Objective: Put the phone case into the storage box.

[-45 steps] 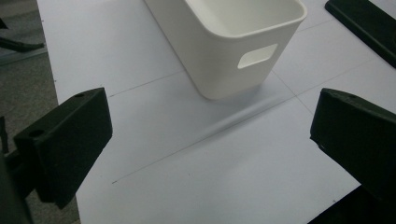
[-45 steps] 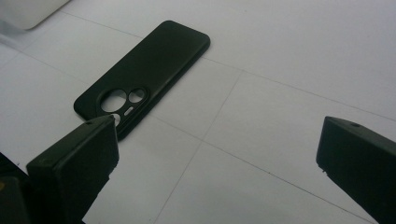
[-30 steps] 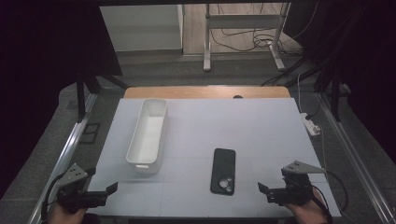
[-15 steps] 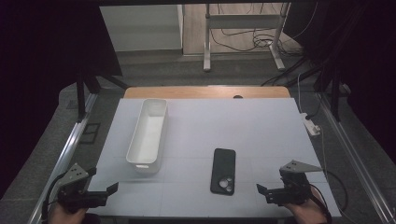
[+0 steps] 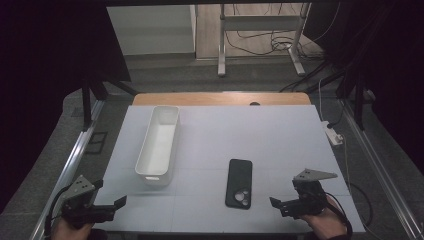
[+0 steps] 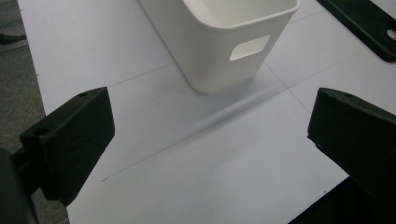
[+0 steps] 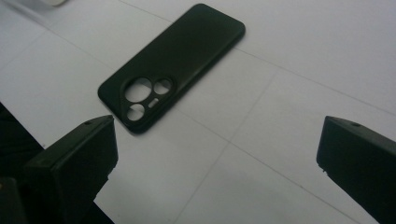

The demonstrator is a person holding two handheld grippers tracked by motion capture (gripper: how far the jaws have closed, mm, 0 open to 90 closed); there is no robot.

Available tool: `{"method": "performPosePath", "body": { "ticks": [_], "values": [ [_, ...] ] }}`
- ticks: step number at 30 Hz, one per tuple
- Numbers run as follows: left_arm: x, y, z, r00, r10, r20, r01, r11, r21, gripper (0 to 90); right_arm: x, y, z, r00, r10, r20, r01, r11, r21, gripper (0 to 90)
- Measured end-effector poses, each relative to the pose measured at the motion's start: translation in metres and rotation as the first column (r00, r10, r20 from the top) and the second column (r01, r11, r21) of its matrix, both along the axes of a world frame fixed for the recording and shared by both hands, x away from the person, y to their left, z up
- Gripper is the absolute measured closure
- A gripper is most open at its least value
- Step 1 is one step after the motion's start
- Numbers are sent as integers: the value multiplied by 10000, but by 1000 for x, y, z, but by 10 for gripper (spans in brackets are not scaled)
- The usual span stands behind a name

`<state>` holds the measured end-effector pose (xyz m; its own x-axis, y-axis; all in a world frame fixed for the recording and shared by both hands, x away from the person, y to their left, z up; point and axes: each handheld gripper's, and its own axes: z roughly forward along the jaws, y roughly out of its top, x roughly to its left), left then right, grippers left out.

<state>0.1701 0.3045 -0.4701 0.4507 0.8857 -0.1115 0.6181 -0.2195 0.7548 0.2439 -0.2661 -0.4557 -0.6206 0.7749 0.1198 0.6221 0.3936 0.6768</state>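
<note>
One black phone case is seen flat on the white table, back up, long axis running near to far, camera cut-outs at the near end. Right gripper is held just beside it, jaws wide, nothing gripped. Left gripper is held near the white bin, jaws wide.

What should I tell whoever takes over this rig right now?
Left gripper: jaws open, holding nothing, at the table's near left corner, facing the white bin.
Right gripper: jaws open, holding nothing, just right of the phone case.
Case lies flat, camera holes toward the person, right of the bin, apart from it.
Done: nothing grasped.
Left: probably grasp the case and put it in the bin.
</note>
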Motion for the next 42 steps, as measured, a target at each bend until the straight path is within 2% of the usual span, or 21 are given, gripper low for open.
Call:
{"method": "performPosePath", "body": {
  "ticks": [8,18,42],
  "values": [
    [0,0,0,10000,4,-11,-4,10000,33,14,7,7,0,9992,397,-89,-396,9991,144,0],
    [0,-1,0,10000,-11,-37,11,10000,68,15,15,25,-3,9956,918,213,-921,9957,130,0],
    [0,-1,0,9999,-107,-50,108,9999,129,17,35,51,-4,9902,1395,121,-1391,9899,-254,0]
  ]
}}
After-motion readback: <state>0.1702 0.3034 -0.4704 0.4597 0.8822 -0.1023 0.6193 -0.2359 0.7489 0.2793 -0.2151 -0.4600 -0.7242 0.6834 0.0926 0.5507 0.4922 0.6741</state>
